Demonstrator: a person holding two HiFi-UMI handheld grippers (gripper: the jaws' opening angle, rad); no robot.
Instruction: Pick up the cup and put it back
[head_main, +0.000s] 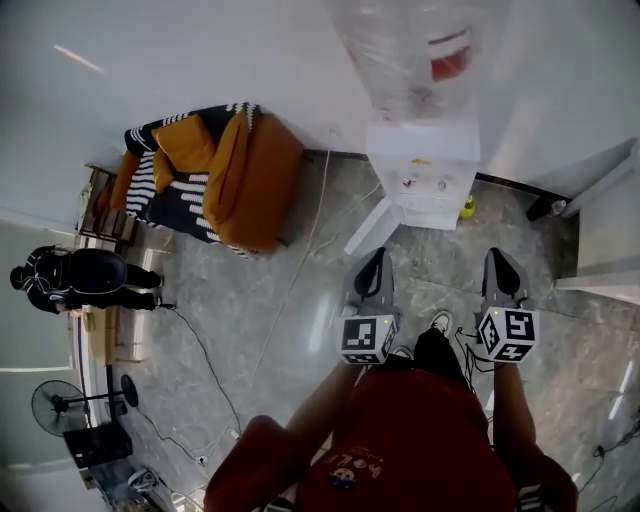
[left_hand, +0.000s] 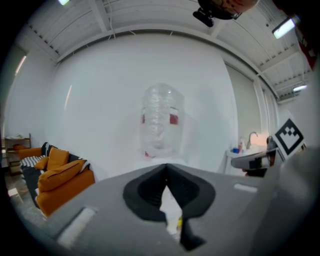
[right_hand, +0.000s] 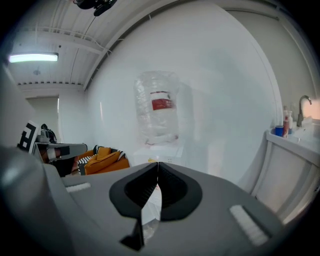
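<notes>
The left tool (head_main: 377, 256) and the right tool (head_main: 497, 256) both point at the water dispenser (head_main: 425, 180), each closed on nothing. No cup shows in any view. Best to approach squarely and open only once it is found. An orange sofa (head_main: 215, 175) sits left of the dispenser, grey stone floor (head_main: 270, 320) lies before it, and a sink (right_hand: 292, 140) stands to its right.

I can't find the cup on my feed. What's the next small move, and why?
Probably step closer to the water dispenser. No cup shows in any view yet, and the dispenser stands some way ahead. The left claw and right claw are both shut with nothing between them, so opening one can wait until a cup is in sight.
</notes>
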